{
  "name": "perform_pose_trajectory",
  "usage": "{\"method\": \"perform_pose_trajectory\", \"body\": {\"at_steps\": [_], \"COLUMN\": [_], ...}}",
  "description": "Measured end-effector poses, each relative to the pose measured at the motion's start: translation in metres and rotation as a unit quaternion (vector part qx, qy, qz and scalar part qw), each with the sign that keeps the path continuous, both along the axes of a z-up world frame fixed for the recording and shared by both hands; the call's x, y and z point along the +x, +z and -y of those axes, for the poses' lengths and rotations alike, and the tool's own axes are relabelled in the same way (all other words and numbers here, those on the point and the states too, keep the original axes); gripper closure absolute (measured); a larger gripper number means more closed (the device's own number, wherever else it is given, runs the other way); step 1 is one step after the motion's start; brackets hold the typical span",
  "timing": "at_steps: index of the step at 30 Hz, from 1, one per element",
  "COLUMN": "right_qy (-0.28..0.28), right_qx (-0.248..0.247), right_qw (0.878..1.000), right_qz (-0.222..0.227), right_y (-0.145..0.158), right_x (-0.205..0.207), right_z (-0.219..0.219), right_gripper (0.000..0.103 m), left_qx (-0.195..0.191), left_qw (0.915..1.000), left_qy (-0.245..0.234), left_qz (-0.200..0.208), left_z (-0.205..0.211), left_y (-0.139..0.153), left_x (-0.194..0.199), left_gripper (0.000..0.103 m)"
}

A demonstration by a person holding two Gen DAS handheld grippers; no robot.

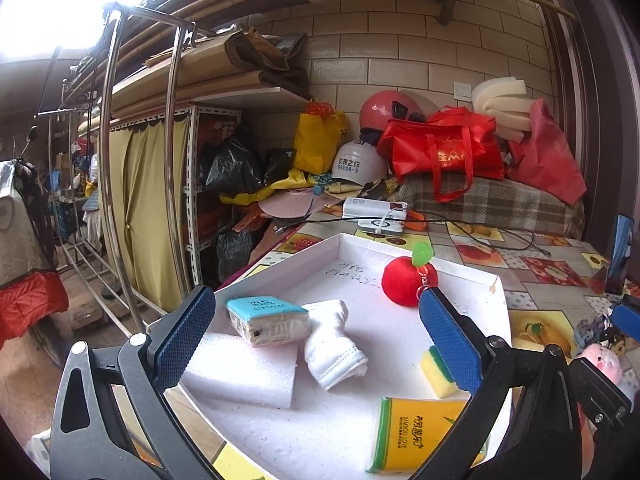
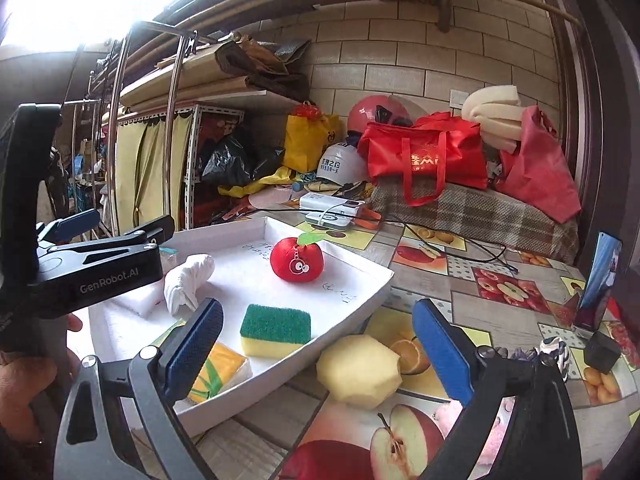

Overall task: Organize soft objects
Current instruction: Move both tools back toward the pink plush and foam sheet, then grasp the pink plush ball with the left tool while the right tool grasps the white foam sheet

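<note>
My left gripper (image 1: 320, 336) hangs with jaws apart over the white tray (image 1: 460, 270), holding nothing; below it lie the tissue pack (image 1: 266, 320), rolled white cloth (image 1: 334, 344), sponge (image 1: 438, 372) and, upper right, the red plush apple (image 1: 404, 284). My right gripper (image 2: 320, 350), jaws also apart and empty, frames a yellow foam lump (image 2: 358, 372) on the fruit-print tablecloth (image 2: 460, 300) at lower centre, just outside the tray's edge.

Bare tray floor (image 1: 396, 332) between plush apple (image 1: 404, 282) and sponge (image 1: 438, 374)

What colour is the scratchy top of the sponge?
Green, over a yellow body. The sponge shows best in the right wrist view, lying in the white tray.
</note>
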State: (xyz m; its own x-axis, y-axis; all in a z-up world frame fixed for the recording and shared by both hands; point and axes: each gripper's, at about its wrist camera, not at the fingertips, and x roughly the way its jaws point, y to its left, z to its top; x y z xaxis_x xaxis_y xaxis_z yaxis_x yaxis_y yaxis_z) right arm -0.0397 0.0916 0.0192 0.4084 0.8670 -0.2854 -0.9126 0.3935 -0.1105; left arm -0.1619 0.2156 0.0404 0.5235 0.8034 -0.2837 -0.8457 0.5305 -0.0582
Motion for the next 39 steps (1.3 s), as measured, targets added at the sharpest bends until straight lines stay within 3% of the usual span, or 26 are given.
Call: {"method": "perform_pose_trajectory", "body": {"at_steps": [2, 5, 10, 14, 19, 24, 27, 29, 35, 39], "right_qy": [-0.004, -0.021, 0.018, 0.045, 0.084, 0.122, 0.099, 0.096, 0.028, 0.021], "right_qx": [0.005, -0.007, -0.083, -0.148, -0.204, -0.250, -0.270, -0.265, -0.210, -0.193], "right_qw": [1.000, 0.999, 0.993, 0.979, 0.967, 0.952, 0.951, 0.953, 0.959, 0.958], "right_qz": [-0.022, -0.034, -0.076, -0.131, -0.128, -0.130, -0.113, -0.112, -0.187, -0.211], "right_y": [0.001, 0.001, -0.008, -0.022, -0.036, -0.049, -0.054, -0.053, -0.045, -0.043], "right_x": [0.016, 0.042, 0.083, 0.111, 0.108, 0.097, 0.093, 0.096, 0.141, 0.152], "right_z": [0.021, 0.052, 0.089, 0.099, 0.087, 0.067, 0.063, 0.073, 0.123, 0.130], "right_gripper": [0.001, 0.000, 0.000, 0.000, 0.000, 0.000, 0.000, 0.012, 0.012, 0.011], "left_qx": [0.004, 0.013, 0.007, 0.004, -0.009, -0.012, -0.025, -0.031, -0.039, -0.058], "left_qw": [0.9992, 0.9933, 0.9788, 0.9757, 0.9739, 0.9656, 0.9593, 0.9525, 0.9192, 0.9013], "left_qy": [-0.038, -0.111, -0.202, -0.215, -0.222, -0.251, -0.269, -0.287, -0.358, -0.369], "left_qz": [-0.014, -0.029, -0.035, -0.040, -0.045, -0.069, -0.083, -0.096, -0.159, -0.219], "left_z": [0.018, 0.047, 0.082, 0.094, 0.096, 0.103, 0.105, 0.108, 0.131, 0.141], "left_y": [0.000, 0.000, 0.003, 0.004, 0.003, 0.001, -0.002, -0.003, -0.013, -0.026], "left_x": [0.014, 0.037, 0.065, 0.078, 0.086, 0.102, 0.116, 0.125, 0.161, 0.200], "left_gripper": [0.000, 0.000, 0.000, 0.000, 0.000, 0.000, 0.000, 0.000, 0.000, 0.000]}}
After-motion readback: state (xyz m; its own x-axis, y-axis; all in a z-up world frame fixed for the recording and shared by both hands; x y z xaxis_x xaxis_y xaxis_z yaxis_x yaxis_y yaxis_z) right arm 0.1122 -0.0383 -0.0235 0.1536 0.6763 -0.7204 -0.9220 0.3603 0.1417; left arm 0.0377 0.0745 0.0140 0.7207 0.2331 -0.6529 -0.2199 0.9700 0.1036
